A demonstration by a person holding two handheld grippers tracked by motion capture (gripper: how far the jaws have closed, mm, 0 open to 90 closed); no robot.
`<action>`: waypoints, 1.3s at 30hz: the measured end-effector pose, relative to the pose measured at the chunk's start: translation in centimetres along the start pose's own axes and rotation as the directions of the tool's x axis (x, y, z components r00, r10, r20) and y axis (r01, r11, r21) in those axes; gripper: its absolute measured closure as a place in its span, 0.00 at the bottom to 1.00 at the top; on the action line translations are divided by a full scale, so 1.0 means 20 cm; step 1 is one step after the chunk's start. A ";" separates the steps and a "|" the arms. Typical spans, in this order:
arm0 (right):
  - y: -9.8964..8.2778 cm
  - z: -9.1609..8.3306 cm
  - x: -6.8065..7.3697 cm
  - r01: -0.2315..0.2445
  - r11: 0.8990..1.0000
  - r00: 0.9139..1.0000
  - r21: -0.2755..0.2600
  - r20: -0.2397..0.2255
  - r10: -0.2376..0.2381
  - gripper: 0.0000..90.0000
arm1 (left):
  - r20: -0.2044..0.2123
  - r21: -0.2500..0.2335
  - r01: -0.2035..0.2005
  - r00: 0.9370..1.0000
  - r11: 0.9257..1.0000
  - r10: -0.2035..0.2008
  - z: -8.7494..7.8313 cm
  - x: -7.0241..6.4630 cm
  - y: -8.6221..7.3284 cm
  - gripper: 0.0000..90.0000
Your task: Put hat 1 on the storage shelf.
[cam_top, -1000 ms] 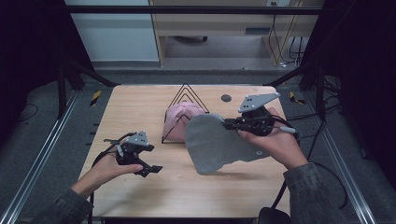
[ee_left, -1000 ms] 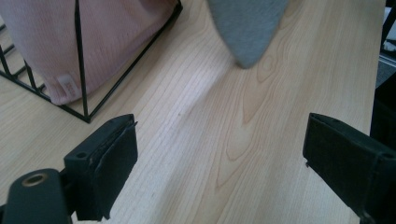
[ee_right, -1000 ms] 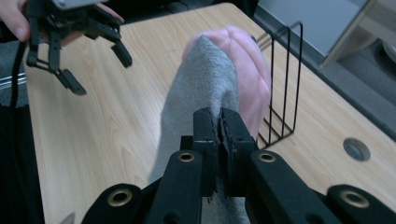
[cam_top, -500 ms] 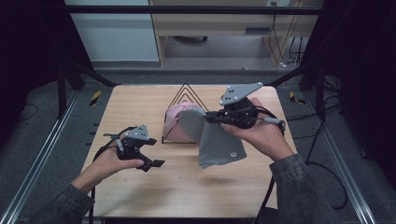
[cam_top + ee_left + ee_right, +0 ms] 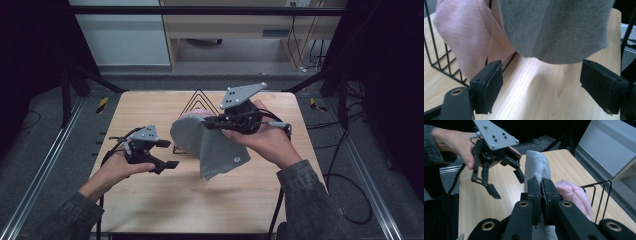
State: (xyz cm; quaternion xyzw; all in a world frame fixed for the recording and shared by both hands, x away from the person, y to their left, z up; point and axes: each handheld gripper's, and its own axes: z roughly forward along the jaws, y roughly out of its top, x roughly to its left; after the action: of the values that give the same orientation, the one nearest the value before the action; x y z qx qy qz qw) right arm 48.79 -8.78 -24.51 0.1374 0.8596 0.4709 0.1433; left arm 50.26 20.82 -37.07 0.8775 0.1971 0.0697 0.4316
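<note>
Resting in wire rack (image 5: 197, 102) — pink cloth (image 5: 192, 116)

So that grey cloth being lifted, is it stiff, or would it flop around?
Probably floppy: the grey cloth hangs in soft folds below the right hand-held gripper, whose jaws pinch one edge. It looks light, since that thin pinch carries it. Its fuzzy knit likely grips the pads rather than slipping.

The near half of the wooden table (image 5: 165, 200) is bare, leaving open passage. At the far middle a black wire rack (image 5: 199, 102) holding a pink cloth (image 5: 192, 116) blocks the way. The hanging grey cloth (image 5: 212, 147) screens the centre, just right of the left gripper (image 5: 167, 154).
</note>
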 end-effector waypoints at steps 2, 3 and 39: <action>0.01 0.01 0.01 0.004 1.000 1.000 -0.001 -0.005 -0.004 0.96 | 0.009 -0.018 0.010 1.000 1.000 -0.009 0.00 0.01 0.01 0.22; 0.02 0.01 0.01 0.005 1.000 1.000 -0.005 -0.007 -0.005 0.96 | 0.007 -0.021 0.012 1.000 1.000 -0.012 0.00 0.01 0.02 0.23; -0.05 -0.07 -0.11 -0.095 0.994 0.988 -0.056 0.118 0.101 0.96 | -0.064 -0.001 -0.076 0.995 0.997 0.076 -0.22 0.00 0.38 0.96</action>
State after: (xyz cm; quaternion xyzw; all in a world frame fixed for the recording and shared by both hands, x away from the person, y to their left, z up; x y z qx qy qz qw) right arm 50.21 -11.24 -24.47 0.2040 0.8296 0.4895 0.1749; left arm 51.24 19.82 -28.46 0.8809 0.1774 0.1145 0.4235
